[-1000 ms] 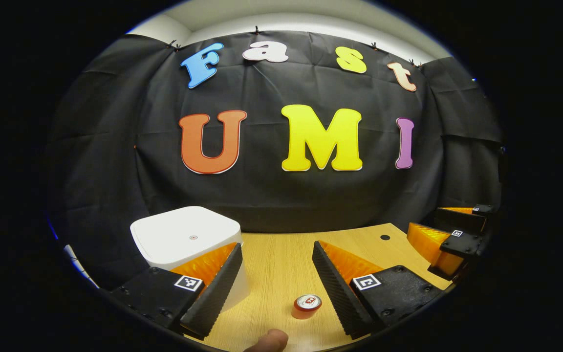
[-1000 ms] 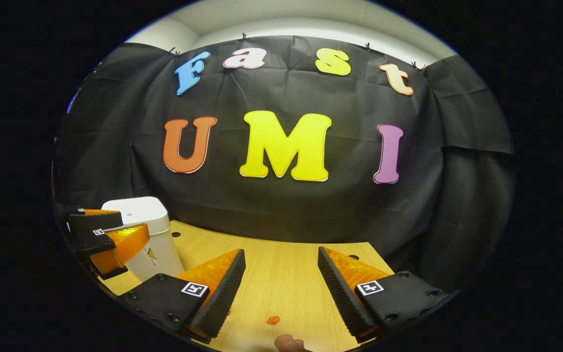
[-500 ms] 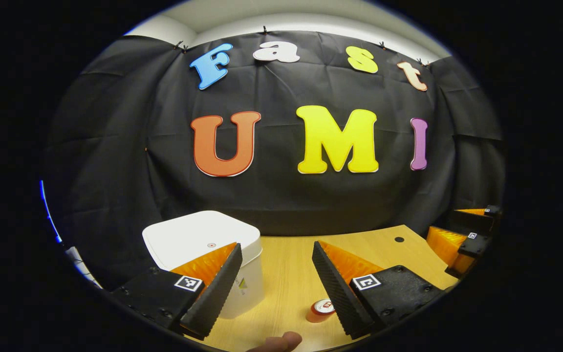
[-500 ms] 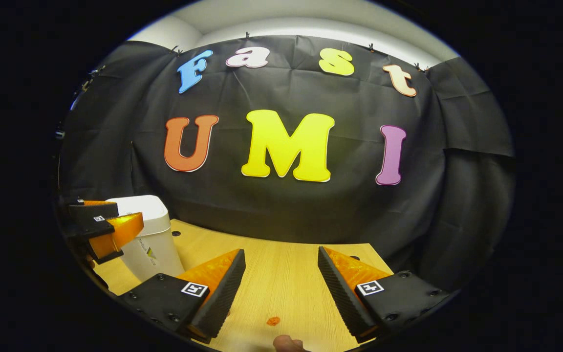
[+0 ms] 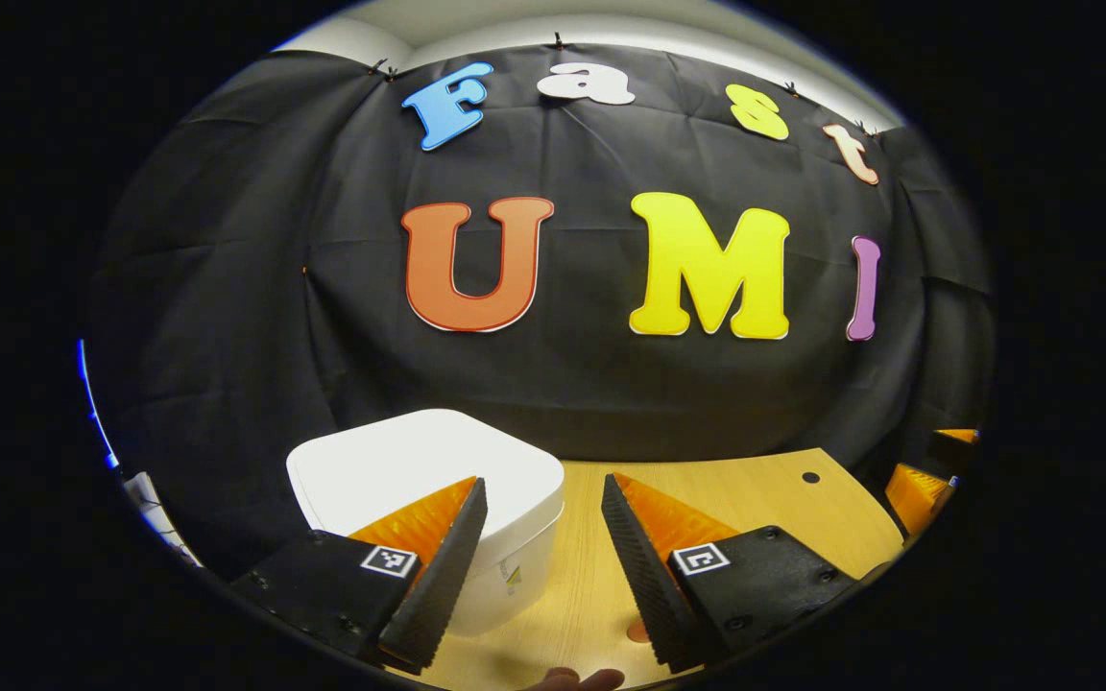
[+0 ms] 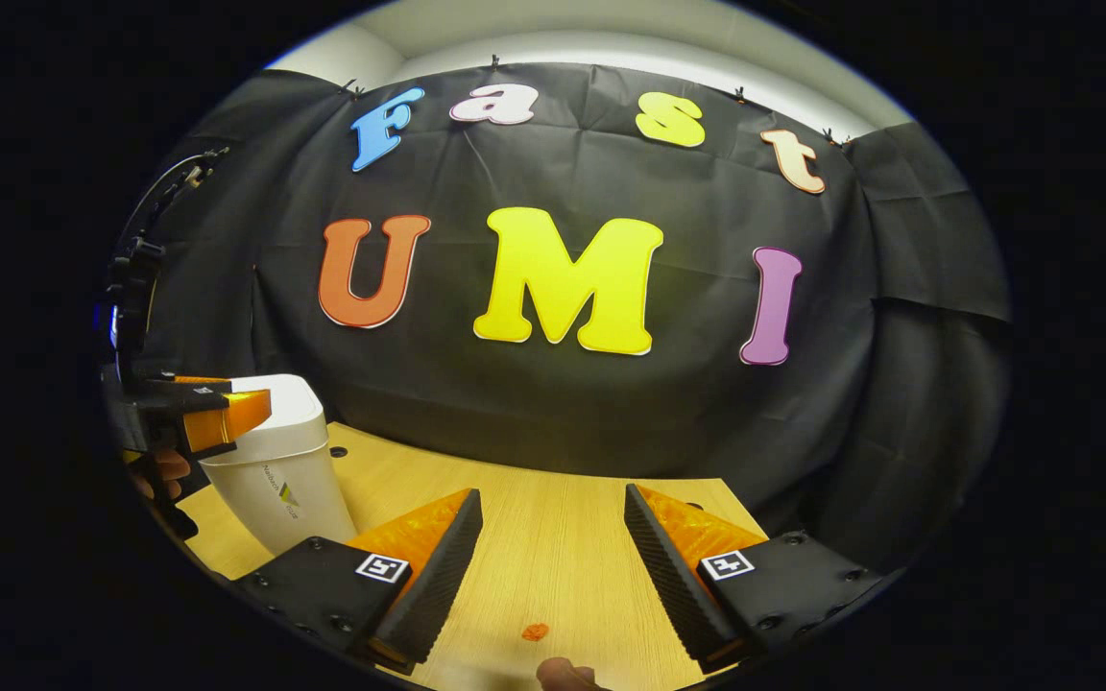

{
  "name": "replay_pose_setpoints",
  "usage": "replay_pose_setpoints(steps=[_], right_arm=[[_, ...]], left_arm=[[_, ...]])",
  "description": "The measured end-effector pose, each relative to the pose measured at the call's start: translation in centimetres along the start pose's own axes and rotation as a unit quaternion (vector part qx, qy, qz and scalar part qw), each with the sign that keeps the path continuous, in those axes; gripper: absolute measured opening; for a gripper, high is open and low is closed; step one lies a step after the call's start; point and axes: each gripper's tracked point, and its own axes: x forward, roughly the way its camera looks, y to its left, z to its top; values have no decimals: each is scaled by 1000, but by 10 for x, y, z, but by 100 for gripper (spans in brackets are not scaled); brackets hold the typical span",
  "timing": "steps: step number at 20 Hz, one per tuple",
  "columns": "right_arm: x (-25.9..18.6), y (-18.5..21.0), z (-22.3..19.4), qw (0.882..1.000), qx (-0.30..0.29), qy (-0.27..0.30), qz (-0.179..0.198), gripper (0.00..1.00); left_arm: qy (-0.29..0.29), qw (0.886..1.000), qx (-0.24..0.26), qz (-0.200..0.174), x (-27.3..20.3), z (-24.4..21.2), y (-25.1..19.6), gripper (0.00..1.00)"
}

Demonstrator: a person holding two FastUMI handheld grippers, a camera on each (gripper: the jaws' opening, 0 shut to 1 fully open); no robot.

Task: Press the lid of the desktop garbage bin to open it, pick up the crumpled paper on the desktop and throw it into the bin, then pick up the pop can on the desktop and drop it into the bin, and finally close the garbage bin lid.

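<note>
L tongs (image 5: 539, 537) spread, above closed white plastic bin (image 5: 438, 470); R tongs (image 6: 553, 547) spread, empty, over wooden tabletop (image 6: 553, 547).

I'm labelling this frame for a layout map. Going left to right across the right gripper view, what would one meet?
The left gripper with the hand holding it, then the white garbage bin, then the right gripper above a small orange mark on the wooden desktop.
</note>
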Motion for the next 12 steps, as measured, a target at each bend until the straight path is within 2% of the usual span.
replay_pose_setpoints(steps=[3,4,6,7,8,12], right_arm=[[0,3,1,1000,-1,-2,-4,93],[1,6,1,1000,-1,0,-3,94],[1,10,2,1000,-4,0,-2,94],[2,12,3,1000,-6,-1,-1,94],[2,13,5,1000,-8,-2,-2,94],[7,19,5,1000,-22,0,-2,94]], left_arm=[[24,999,22,9,5,-6,7,66],[29,999,28,14,8,-8,11,57],[37,998,32,27,12,-12,21,50],[41,998,30,29,13,-14,24,55],[44,998,26,33,14,-15,28,47],[55,997,15,47,20,-21,41,35]])
